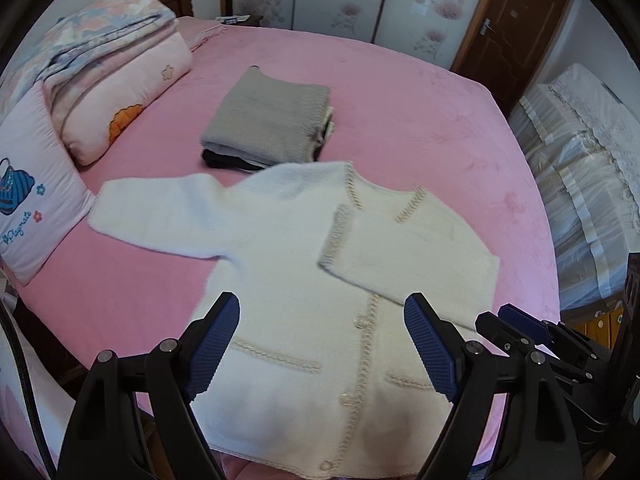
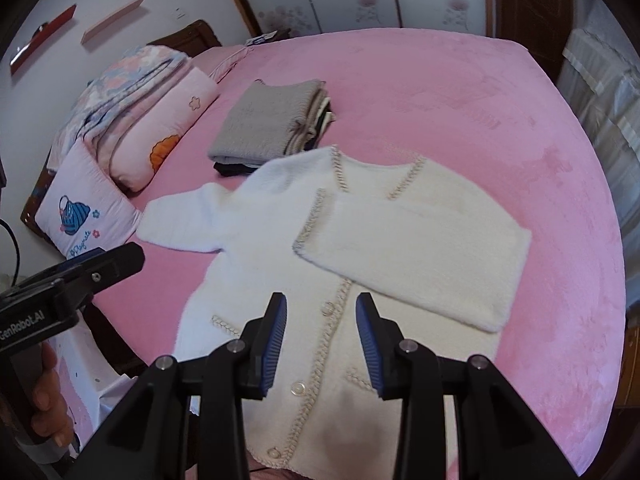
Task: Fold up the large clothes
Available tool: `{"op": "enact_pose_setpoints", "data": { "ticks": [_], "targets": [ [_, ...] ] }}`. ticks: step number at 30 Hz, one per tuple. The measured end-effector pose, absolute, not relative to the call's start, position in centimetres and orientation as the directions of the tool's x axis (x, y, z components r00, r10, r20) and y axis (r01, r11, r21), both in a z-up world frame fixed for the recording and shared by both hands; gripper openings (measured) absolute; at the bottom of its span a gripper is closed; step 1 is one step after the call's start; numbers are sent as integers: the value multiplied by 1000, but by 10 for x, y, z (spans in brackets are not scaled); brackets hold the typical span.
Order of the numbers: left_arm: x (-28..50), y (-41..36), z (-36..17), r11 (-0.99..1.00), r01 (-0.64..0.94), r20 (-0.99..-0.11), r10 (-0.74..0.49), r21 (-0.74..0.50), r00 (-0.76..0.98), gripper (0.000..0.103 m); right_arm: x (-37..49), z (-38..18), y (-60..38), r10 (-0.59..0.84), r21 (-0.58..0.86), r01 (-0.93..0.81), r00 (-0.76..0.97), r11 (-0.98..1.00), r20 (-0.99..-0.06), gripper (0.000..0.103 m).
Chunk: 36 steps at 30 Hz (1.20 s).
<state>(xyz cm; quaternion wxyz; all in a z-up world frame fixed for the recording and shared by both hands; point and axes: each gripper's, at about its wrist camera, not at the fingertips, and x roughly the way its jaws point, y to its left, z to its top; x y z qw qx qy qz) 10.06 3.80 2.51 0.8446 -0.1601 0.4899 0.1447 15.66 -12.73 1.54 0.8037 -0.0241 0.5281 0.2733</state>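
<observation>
A white fluffy cardigan (image 1: 280, 240) (image 2: 256, 216) with beige braided trim lies face up and buttoned on the pink bed (image 1: 440, 120) (image 2: 480, 100). One sleeve (image 1: 400, 256) (image 2: 412, 248) is folded across the chest; the other (image 1: 160, 216) (image 2: 184, 224) stretches left toward the pillow. My left gripper (image 1: 322, 304) hangs above the lower front, open wide, with nothing between its blue pads. My right gripper (image 2: 320, 300) hovers over the button line, open and empty. Each gripper also shows at the edge of the other's view: the right gripper (image 1: 516, 320), and the left gripper (image 2: 120, 256) held by a hand (image 2: 48, 400).
A stack of folded clothes (image 1: 268, 120) (image 2: 264, 120), grey on top, sits just beyond the cardigan's collar. Folded quilts (image 1: 120, 60) and a pillow (image 1: 32, 200) line the bed's left side. Covered furniture (image 1: 580, 180) and a brown door (image 1: 508, 20) stand to the right.
</observation>
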Motion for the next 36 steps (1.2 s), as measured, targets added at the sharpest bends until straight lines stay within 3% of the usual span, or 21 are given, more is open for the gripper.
{"op": "enact_pose_setpoints", "data": {
  "ticks": [8,21,29,36],
  "targets": [
    [79,172,-12,869,-474,-896,90,-143,435,84,156,-2,-13,431,261,-472,298,842,-852,36],
    [64,393,-133,739,-626,-904,55,-249,424,83,167,-71,177,424,218,-511,331,831,-843,36],
    [57,501,-231,525,-729,-871,-48,-438,489,83,172,-128,251,428,216,-564,277,797,-860,36],
    [55,544,-301,342,-766,-833,-116,-544,541,79,168,-157,270,418,223,-569,237,792,-877,36]
  ]
}}
